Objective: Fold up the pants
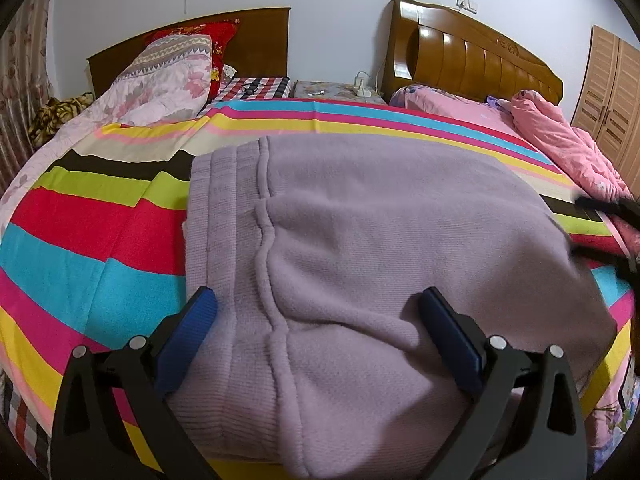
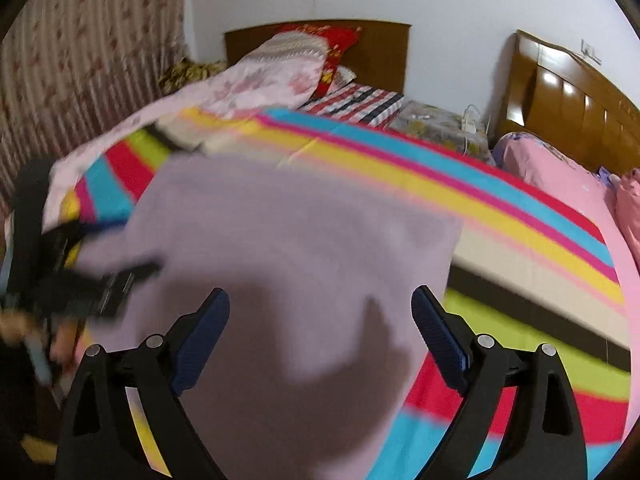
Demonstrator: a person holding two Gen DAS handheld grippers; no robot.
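Left wrist view: left gripper wide open, holding nothing, over lilac pants at frame centre on striped bedsheet. Right gripper also wide open, empty.

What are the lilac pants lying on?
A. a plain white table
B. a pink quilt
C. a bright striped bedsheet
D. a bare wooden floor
C: the pants lie spread on the striped bedsheet, whose red, blue, yellow and green bands show all around them; the pink quilt is off to the side.
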